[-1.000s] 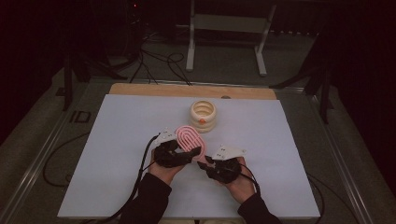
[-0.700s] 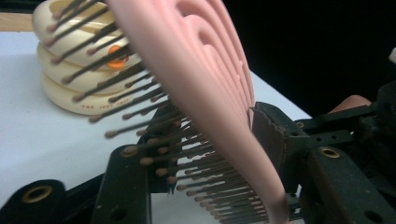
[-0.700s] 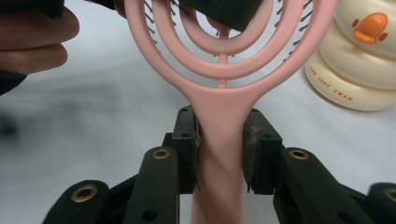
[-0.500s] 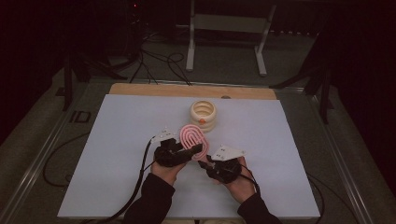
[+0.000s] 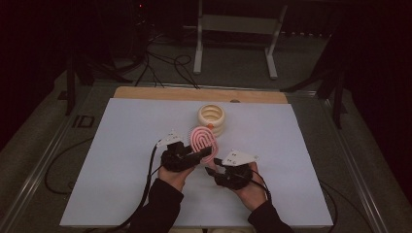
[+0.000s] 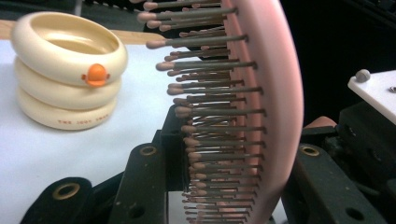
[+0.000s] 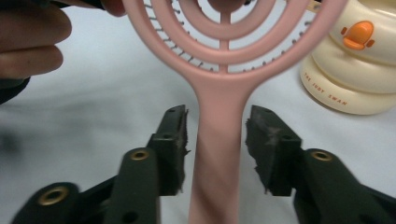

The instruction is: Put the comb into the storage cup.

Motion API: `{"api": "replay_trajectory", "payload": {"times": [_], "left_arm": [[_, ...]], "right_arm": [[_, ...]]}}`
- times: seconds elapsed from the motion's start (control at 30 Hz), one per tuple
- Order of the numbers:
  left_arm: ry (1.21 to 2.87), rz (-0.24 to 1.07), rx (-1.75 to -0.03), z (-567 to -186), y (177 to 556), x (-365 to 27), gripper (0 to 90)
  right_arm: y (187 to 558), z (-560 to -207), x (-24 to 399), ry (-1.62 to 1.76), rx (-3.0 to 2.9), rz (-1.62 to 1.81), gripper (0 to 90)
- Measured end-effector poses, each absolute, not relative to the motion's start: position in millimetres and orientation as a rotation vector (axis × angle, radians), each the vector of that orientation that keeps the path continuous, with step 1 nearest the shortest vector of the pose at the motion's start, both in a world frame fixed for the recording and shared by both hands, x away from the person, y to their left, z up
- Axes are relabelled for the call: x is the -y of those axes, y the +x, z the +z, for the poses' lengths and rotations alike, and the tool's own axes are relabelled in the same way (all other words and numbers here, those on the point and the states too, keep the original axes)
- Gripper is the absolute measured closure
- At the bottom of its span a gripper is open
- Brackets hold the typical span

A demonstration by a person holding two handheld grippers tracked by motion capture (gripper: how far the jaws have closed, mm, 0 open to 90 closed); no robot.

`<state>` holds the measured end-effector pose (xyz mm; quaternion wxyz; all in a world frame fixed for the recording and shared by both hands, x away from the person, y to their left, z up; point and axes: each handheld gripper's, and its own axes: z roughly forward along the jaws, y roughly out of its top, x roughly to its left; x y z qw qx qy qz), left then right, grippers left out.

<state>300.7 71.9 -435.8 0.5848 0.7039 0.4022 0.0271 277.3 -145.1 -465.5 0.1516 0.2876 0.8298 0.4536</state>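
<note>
A pink hairbrush [image 5: 203, 141] with a ringed, open-work head stands on edge above the white table. My left gripper [image 5: 201, 154] is shut on its head: in the left gripper view one jaw presses the bristle side and the other the back of the brush [image 6: 266, 93]. My right gripper [image 7: 217, 123] straddles the brush's handle [image 7: 219, 154]. Its jaws have just been opening, and a gap shows on each side of the handle, so it is open. In the high view the right gripper [image 5: 214, 167] sits just right of and below the left one.
A cream container [image 5: 212, 118] shaped like stacked rings, with an orange mark [image 6: 95, 74], stands just behind the brush. The white mat [image 5: 121, 145] covers the table; a wooden strip [image 5: 194, 93] runs along its far edge. Cables lie on the floor beyond.
Both hands and the brush stay where they were. Any jaw movement is too small to make out in the high view.
</note>
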Motion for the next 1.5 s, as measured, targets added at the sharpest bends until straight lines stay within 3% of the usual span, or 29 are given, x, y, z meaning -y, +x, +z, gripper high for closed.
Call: {"api": "replay_trajectory", "payload": {"times": [0.2,0.3,0.47,0.5,1.5], "left_arm": [[1.626,0.081,-0.947,-433,302,-77,64.4],[1.625,0.086,-0.949,-432,303,-79,64.3],[1.625,0.096,-0.948,-431,304,-80,64.3],[1.621,0.095,-0.949,-431,304,-80,64.3],[1.621,0.160,-0.955,-410,311,-99,64.3]], "right_arm": [[279,-466,146,0.849,-2.405,1.300,43.7],[281,-465,147,0.884,-2.391,1.292,30.3],[281,-465,148,0.901,-2.376,1.301,24.2],[281,-461,151,0.971,-2.309,1.324,9.6],[280,-456,181,1.007,-2.236,1.279,8.6]]}}
